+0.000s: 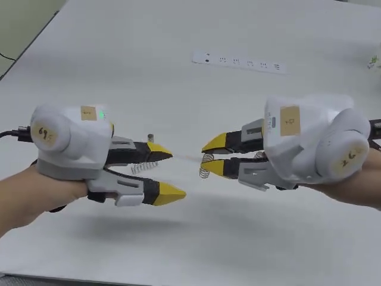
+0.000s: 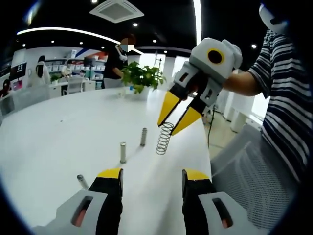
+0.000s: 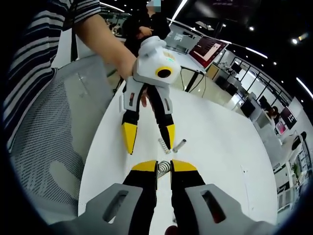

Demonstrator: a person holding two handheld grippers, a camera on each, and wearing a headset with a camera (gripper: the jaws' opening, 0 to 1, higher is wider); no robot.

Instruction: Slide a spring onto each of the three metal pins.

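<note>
Jaws of right gripper [image 1: 206,157] pinched on top of spring [image 2: 165,137], left gripper [image 1: 174,174] jaws apart, empty, facing pins [image 2: 123,152]

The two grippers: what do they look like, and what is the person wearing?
The left gripper and right gripper have rounded white housings, grey jaw mounts and black fingers tipped yellow. Each bears a tan sticker on top and a round tan disc at the rear. A black cable leaves the left one. The person wears a dark-and-white striped short-sleeved shirt.
</note>
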